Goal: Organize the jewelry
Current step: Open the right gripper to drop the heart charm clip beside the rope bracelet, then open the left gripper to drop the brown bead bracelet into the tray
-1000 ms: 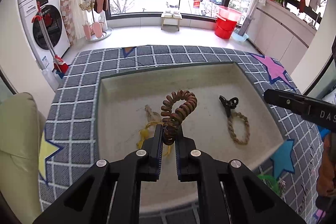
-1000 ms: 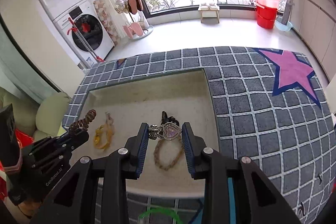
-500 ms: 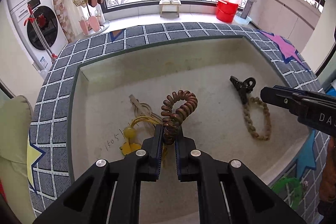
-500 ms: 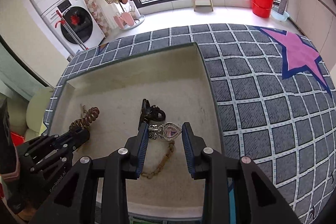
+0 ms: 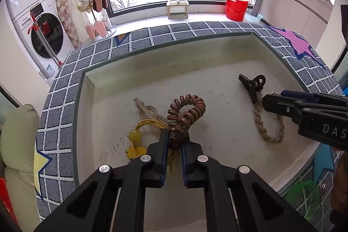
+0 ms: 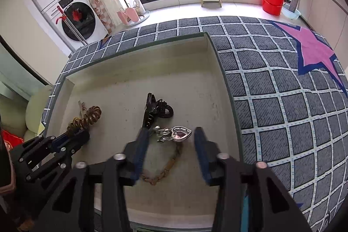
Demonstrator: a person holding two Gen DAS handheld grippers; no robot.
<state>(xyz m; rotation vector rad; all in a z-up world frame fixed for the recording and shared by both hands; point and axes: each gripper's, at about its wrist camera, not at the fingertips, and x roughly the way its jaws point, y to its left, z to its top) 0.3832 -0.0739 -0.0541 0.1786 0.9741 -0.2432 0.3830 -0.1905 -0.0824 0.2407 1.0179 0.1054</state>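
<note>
Left wrist view: left gripper [image 5: 174,141] clamps the coil hair tie [image 5: 186,111] (brown), while right gripper [image 6: 171,140] jaws are opening around the heart pendant [image 6: 180,133].

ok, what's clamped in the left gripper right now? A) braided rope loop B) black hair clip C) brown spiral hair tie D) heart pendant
C: the left gripper is shut on the brown spiral hair tie, whose coil loops up above the tray.

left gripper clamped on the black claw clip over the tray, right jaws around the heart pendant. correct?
Not the clip. The left wrist view shows the left gripper shut on the brown spiral hair tie; the black claw clip lies loose in the tray. The right gripper does have its jaws, now opening, around the heart pendant.
</note>
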